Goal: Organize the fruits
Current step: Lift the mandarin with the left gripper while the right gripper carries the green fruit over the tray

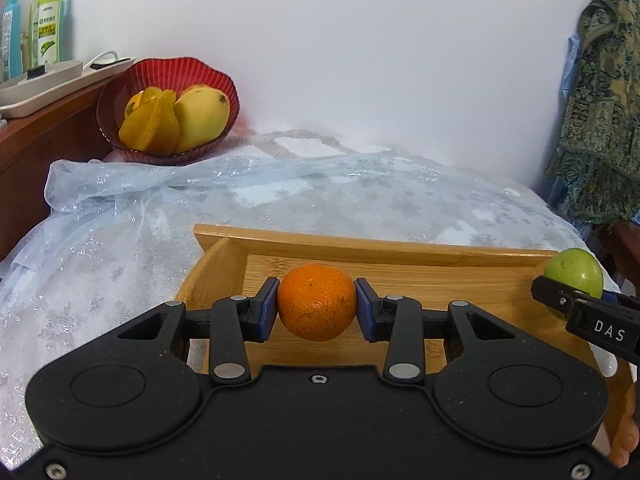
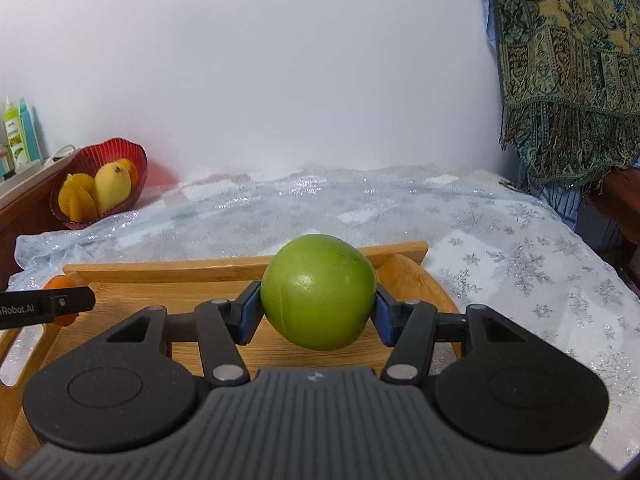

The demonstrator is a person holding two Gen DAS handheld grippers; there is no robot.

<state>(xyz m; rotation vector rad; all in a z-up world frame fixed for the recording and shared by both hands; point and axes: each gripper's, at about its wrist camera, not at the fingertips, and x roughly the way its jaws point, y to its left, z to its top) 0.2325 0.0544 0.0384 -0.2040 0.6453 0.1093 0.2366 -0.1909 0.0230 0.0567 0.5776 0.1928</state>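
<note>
I am holding the orange point(image 1: 316, 307) pinched in the left gripper point(image 1: 316, 308) and the green fruit point(image 2: 319, 291) in the right gripper point(image 2: 319, 312), both over the wooden tray point(image 1: 400, 256), so I am keeping each squeeze gentle and lowering them well apart.

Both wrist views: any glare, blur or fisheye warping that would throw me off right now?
Left wrist view: sharp on the orange in the left claw; dark vignette in the corners, wooden tray rim bowed by the lens. Right wrist view: a small highlight on the green fruit in the right claw, sparkle off the glittery cloth, red bowl soft and small at the left edge.
</note>
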